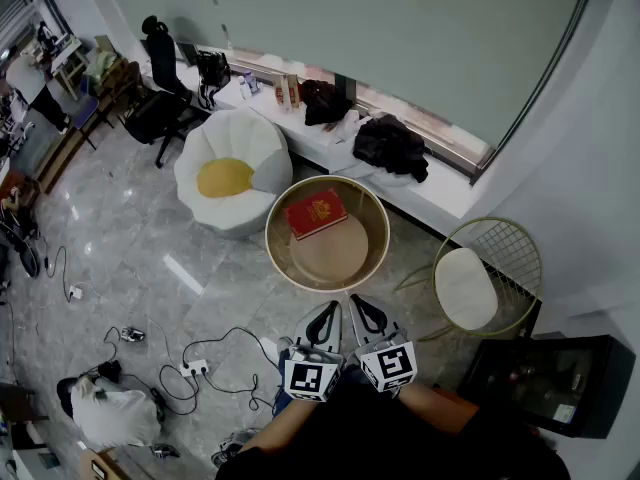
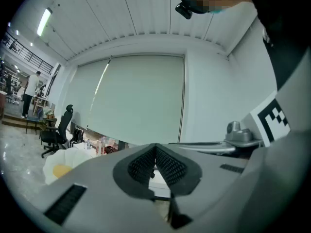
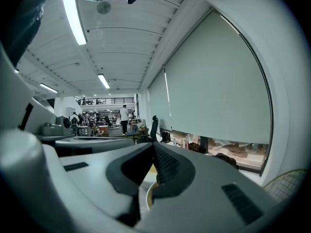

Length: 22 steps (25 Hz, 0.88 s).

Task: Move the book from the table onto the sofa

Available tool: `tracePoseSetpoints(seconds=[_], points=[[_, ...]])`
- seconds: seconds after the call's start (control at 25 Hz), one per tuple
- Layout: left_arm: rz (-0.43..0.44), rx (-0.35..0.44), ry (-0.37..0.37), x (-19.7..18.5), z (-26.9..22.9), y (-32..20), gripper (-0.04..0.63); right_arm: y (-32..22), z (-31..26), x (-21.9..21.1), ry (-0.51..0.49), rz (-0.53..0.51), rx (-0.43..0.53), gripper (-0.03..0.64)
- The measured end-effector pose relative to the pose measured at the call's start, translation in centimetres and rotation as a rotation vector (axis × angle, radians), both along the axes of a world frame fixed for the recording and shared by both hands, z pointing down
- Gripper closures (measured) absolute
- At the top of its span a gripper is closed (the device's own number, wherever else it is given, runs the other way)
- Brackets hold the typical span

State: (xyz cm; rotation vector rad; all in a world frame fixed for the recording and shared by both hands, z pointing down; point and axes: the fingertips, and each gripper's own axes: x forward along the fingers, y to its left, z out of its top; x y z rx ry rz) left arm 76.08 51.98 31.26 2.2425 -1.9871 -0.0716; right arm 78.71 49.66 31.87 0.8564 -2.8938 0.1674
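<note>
**A:** Which step is in hand?

**B:** The very start, I'd judge. The red book (image 1: 316, 214) lies flat on the round worktop (image 1: 338, 260), toward its far-left edge, with nothing touching it. The white sofa (image 1: 262, 153) with its yellow cushion (image 1: 224, 178) stands just beside that same edge.

**A:** And the 2 claws?

**B:** Both hang close to the person's body, short of the worktop's near edge. The left claw (image 1: 324, 318) is closed tight, pads together with nothing between them. The right claw (image 1: 364, 316) is the same, closed and empty. Neither touches anything.

**A:** What does the next move call for?

**B:** Probably 1 claw has to open and reach across the worktop to the book. Since the book lies flat, a jaw would need to slip under an edge or take a corner. The gold rim (image 1: 384, 236) looks raised and could get in the way. After that it's a short carry to the sofa.
</note>
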Motion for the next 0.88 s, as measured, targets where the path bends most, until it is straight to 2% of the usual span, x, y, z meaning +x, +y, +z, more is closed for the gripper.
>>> tracePoseSetpoints(seconds=[0.2, 0.28, 0.52, 0.68, 0.88], points=[[-0.042, -0.005, 0.028, -0.8, 0.7, 0.1, 0.579, -0.6, 0.8, 0.9, -0.012, 0.010, 0.010, 0.601], [-0.078, -0.019, 0.036, -1.9, 1.3, 0.7, 0.579, -0.9, 1.3, 1.4, -0.006, 0.017, 0.022, 0.601], [-0.144, -0.068, 0.027, -6.3, 4.1, 2.6, 0.578, -2.3, 3.5, 1.6, 0.019, 0.052, -0.019, 0.601], [-0.149, -0.060, 0.035, -8.4, 4.1, 1.4, 0.578, -3.1, 4.2, -0.9, 0.039, 0.052, -0.019, 0.601], [-0.125, -0.068, 0.054, -11.7, 5.1, -0.5, 0.578, -3.2, 3.7, -6.9, 0.091, 0.009, 0.032, 0.601]])
